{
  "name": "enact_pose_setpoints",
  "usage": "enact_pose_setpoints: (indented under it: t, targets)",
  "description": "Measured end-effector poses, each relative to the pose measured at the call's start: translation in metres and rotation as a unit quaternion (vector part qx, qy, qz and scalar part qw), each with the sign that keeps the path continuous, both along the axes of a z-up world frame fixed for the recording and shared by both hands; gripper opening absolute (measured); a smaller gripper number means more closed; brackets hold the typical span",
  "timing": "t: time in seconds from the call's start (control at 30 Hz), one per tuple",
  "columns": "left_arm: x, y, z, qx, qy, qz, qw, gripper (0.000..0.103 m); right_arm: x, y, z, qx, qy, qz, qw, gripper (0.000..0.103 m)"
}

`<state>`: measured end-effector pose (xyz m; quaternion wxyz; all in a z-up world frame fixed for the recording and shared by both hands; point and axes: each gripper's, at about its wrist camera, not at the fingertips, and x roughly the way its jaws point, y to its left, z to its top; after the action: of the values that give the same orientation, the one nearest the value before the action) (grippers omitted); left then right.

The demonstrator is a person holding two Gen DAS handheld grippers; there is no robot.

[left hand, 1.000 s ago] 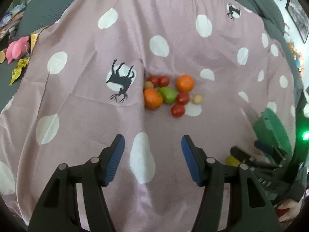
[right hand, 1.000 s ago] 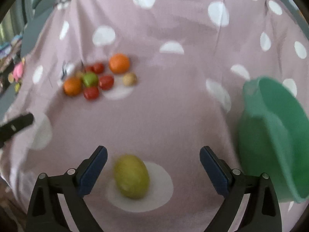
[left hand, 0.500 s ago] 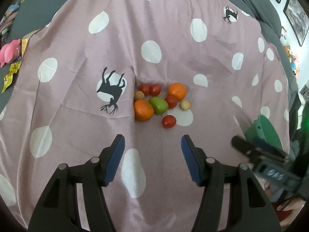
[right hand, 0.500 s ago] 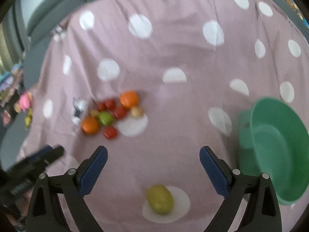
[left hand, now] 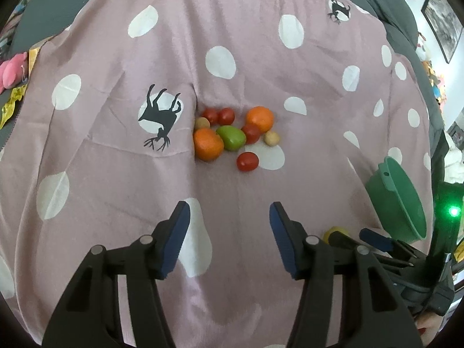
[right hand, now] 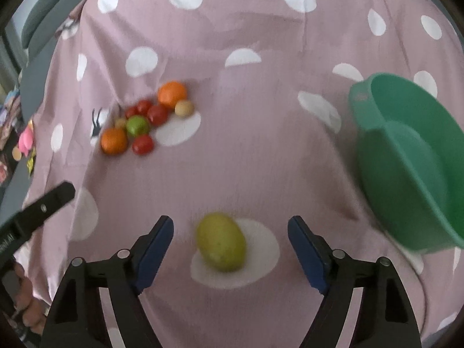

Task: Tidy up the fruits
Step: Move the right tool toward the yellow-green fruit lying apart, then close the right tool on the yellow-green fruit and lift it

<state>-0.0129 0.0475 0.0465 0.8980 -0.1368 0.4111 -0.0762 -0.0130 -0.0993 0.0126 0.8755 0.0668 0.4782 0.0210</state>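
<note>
A yellow-green lemon point(right hand: 221, 242) lies on a white dot of the cloth, between the blue pads of my right gripper point(right hand: 230, 229); its jaws are closing and stand clear of the fruit. A cluster of fruit point(left hand: 233, 136) sits mid-cloth: two oranges, a green fruit, several red tomatoes and two small beige fruits. In the right wrist view the same fruit cluster point(right hand: 145, 124) is at upper left. My left gripper point(left hand: 229, 217) hangs over bare cloth short of the cluster, its jaws closing with nothing between them. A green bowl point(right hand: 411, 159) stands empty to the right.
The pink polka-dot cloth point(left hand: 116, 174) with deer prints covers a dark grey sofa. A pink toy point(left hand: 11, 68) and yellow wrappers lie at the left edge. The green bowl point(left hand: 400, 200) sits close behind the right gripper's body in the left wrist view.
The right gripper dropped closer over the lemon and its jaws narrowed around it. The left gripper's jaws narrowed slightly; its view shifted a little, the cluster sitting lower in frame.
</note>
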Motion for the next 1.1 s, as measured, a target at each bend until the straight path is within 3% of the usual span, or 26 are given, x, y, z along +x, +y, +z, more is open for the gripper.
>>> enact_pose_setpoints:
  t: [0.3,0.6,0.77,0.97,1.1]
  targets:
    - [-0.003,-0.009,-0.004,0.007,0.002,-0.014,0.9999,0.053,-0.006,0.003,-0.001,-0.009,-0.003,0.002,1.0,0.079]
    - [-0.001,-0.009,-0.004,0.002,0.005,-0.015,0.9999,0.053,-0.005,0.008,-0.006,-0.026,0.0,0.013,1.0,0.06]
    - [0.004,-0.01,0.001,0.002,0.005,-0.016,0.9999,0.053,-0.004,0.009,-0.009,-0.021,-0.003,0.021,1.0,0.038]
    - [0.029,-0.009,0.014,0.004,0.011,-0.023,0.9997,0.053,0.01,0.011,-0.01,-0.001,0.004,0.033,0.999,0.036]
    - [0.064,-0.01,0.024,0.016,0.01,-0.026,0.9995,0.053,0.039,0.005,0.007,0.023,-0.007,0.036,0.999,0.036]
